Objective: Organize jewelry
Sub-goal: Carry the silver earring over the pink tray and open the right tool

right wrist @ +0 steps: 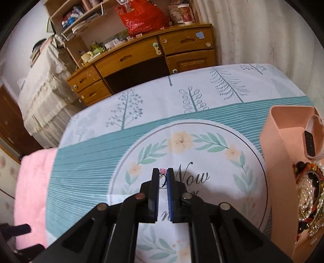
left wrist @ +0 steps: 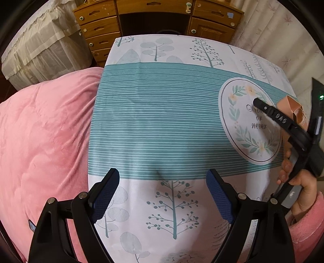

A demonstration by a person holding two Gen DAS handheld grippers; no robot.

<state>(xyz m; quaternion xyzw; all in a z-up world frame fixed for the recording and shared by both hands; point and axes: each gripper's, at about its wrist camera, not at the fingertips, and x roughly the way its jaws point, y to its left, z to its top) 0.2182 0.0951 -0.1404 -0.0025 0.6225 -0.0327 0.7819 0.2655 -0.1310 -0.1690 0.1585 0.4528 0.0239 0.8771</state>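
My right gripper is shut on a small ring with a pink stone, its thin band showing between the pads. It hovers just over the round "Now or never" print on the tablecloth. To its right a pink jewelry box stands open, holding a white smart band and a heap of beaded bracelets. In the left wrist view the right gripper reaches in from the right, with the pink box behind it. My left gripper is open and holds nothing above the striped cloth.
A pink quilt lies along the table's left side. A wooden desk with drawers stands behind the table, cluttered on top with a red bag. Curtains hang at the back right.
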